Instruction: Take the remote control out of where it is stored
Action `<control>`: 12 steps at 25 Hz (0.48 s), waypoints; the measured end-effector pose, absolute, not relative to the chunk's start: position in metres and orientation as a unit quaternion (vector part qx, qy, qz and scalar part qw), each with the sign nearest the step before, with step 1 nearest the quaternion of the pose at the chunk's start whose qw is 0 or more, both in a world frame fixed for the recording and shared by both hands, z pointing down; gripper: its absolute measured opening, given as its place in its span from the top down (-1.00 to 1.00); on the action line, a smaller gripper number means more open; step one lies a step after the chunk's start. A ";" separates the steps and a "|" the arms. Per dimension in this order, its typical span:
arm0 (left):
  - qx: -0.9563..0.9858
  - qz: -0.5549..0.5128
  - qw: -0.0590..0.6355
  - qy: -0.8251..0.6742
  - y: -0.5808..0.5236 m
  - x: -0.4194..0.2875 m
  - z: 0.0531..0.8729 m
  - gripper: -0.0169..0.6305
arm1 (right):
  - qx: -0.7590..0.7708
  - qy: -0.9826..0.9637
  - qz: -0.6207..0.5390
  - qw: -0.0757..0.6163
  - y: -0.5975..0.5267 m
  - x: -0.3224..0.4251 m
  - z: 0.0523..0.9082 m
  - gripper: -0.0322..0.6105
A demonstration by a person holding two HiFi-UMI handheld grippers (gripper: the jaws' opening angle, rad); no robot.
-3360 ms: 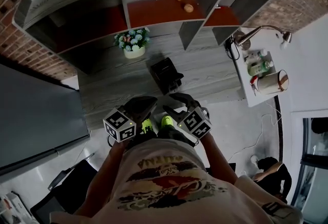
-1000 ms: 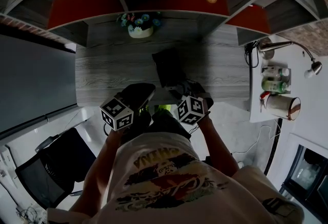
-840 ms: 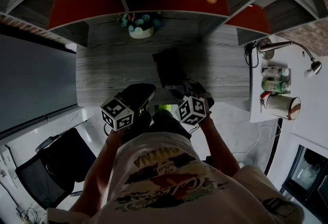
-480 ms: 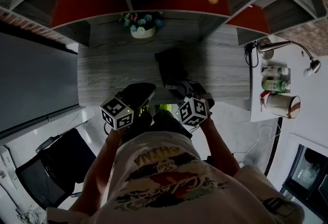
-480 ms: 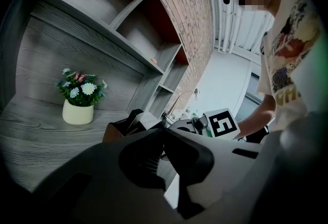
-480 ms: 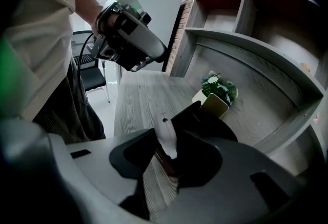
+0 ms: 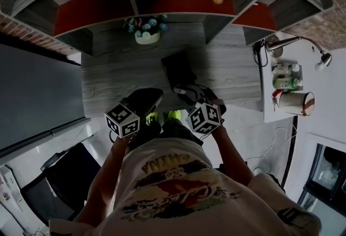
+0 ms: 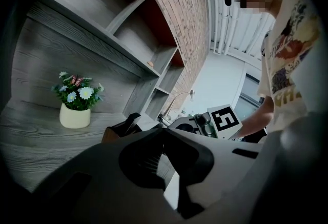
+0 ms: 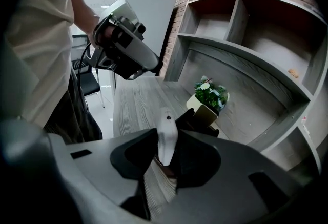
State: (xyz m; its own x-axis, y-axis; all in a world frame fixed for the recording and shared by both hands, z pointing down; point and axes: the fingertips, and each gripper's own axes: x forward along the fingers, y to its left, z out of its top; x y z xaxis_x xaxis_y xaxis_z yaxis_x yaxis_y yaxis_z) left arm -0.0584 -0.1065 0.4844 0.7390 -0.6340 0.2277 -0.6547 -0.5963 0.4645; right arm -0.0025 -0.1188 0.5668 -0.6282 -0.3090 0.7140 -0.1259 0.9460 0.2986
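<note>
Right tool [image 9: 167,133] jaws just closing, now clenched on white remote control [image 9: 167,144]; black holder [image 9: 190,118] just ahead. Left tool [image 8: 164,129] clenched, empty.

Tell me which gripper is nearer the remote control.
Right. The right gripper has just been closing its jaws and now clamps the white remote control. The left gripper sits apart to its left, shut and empty.

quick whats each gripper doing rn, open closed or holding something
Left gripper: jaws closed, nothing between them.
Right gripper: jaws have just been closing, now shut on the white remote control.
</note>
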 end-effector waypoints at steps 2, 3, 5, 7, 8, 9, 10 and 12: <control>0.896 0.019 0.268 -0.353 -0.105 -0.058 0.487 0.95 | 0.132 -0.896 -0.108 0.410 -0.119 -0.002 0.562 0.56; 0.898 0.019 0.268 -0.349 -0.104 -0.058 0.488 0.95 | 0.137 -0.896 -0.107 0.409 -0.119 -0.001 0.560 0.56; 0.901 0.017 0.265 -0.343 -0.104 -0.057 0.486 0.95 | 0.144 -0.895 -0.107 0.409 -0.118 0.000 0.558 0.56; 0.904 0.016 0.260 -0.338 -0.104 -0.057 0.482 0.95 | 0.150 -0.895 -0.107 0.407 -0.116 0.000 0.554 0.56; 0.906 0.015 0.258 -0.335 -0.104 -0.057 0.480 0.95 | 0.153 -0.895 -0.106 0.405 -0.115 0.000 0.551 0.56; 0.907 0.014 0.255 -0.333 -0.103 -0.057 0.478 0.95 | 0.157 -0.896 -0.105 0.402 -0.115 -0.001 0.547 0.56; 0.909 0.013 0.254 -0.332 -0.102 -0.057 0.476 0.95 | 0.162 -0.897 -0.103 0.399 -0.114 -0.001 0.544 0.57; 0.910 0.011 0.251 -0.330 -0.100 -0.059 0.473 0.95 | 0.171 -0.898 -0.100 0.392 -0.112 -0.002 0.537 0.57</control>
